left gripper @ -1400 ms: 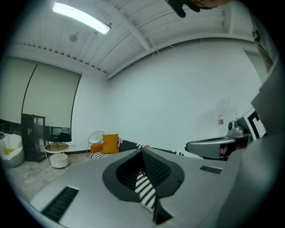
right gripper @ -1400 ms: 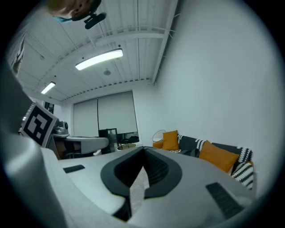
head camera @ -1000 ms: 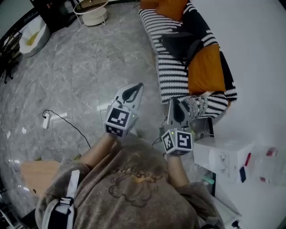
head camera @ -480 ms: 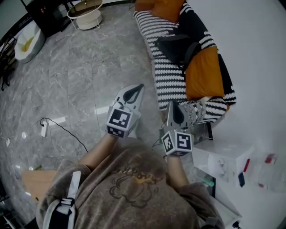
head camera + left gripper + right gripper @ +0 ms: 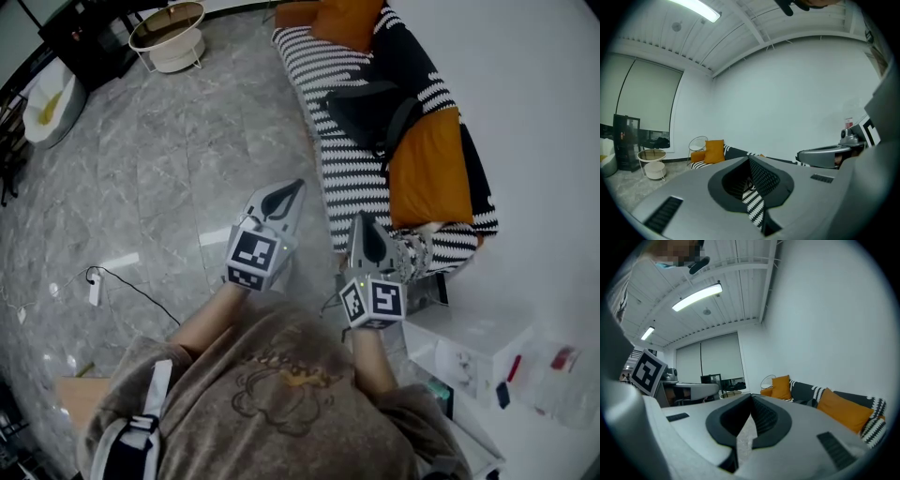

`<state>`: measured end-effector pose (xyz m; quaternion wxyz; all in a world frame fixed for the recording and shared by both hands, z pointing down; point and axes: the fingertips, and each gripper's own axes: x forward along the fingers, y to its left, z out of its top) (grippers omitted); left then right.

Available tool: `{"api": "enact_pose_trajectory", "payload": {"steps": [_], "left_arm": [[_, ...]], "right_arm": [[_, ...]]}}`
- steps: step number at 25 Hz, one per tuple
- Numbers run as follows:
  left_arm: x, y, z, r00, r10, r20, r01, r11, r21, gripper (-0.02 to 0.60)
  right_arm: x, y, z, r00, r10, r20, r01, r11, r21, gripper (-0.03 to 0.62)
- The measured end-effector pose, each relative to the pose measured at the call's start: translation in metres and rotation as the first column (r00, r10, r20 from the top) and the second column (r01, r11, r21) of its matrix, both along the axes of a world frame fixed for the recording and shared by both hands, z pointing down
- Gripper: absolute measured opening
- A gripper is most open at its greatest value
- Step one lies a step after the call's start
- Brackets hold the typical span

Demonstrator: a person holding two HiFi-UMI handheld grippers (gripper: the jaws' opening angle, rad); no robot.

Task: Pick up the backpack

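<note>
Where the grey marble floor point(image 5: 169, 169) fills the left of the head view, a white power strip point(image 5: 95, 291) is seen lying on it with a black cable trailing away. A round white side table point(image 5: 169, 33) is seen at the top edge. Further right, the left gripper point(image 5: 292, 188) is held out over the floor, roughly level and pointed toward the sofa point(image 5: 352, 159). In the left gripper view its jaws are shown pressed together tip to tip. Nothing is caught between them, and only striped sofa fabric shows through the notch behind the tips. Just beside it, the right gripper point(image 5: 360, 219) is held the same way, and in the head view its tip is seen against the near end of the sofa. Its jaws are likewise closed on each other and empty, as the right gripper view shows.

The sofa, striped black and white, is seen running up the picture to the right of both grippers. The backpack point(image 5: 370, 108), a dark grey shape with a strap, is found lying on the seat. It is placed between a small orange cushion point(image 5: 352, 14) at the far end and a larger orange cushion point(image 5: 431, 164) nearer the person. It is well apart from both grippers and touched by neither. At the far right, a white box point(image 5: 469, 333) is seen beside the white wall.
</note>
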<state>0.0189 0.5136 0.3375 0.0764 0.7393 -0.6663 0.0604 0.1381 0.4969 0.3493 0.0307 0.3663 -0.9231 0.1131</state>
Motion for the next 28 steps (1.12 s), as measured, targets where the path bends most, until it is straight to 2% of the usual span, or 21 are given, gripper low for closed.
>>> {"api": "enact_pose_trajectory", "payload": {"steps": [14,28], "left_arm": [[-0.068,-0.127,-0.011,0.994,0.110,0.011,-0.110,0.994,-0.003,0.002],[-0.096,-0.211,-0.004,0.979,0.205,0.017,-0.205,0.979,-0.007,0.002]], "right_arm": [[-0.068,-0.121,-0.014,0.995,0.102,-0.016,-0.101,0.995,0.007,0.000],[-0.092,-0.194,-0.004,0.979,0.201,-0.029,-0.201,0.980,-0.002,0.000]]}}
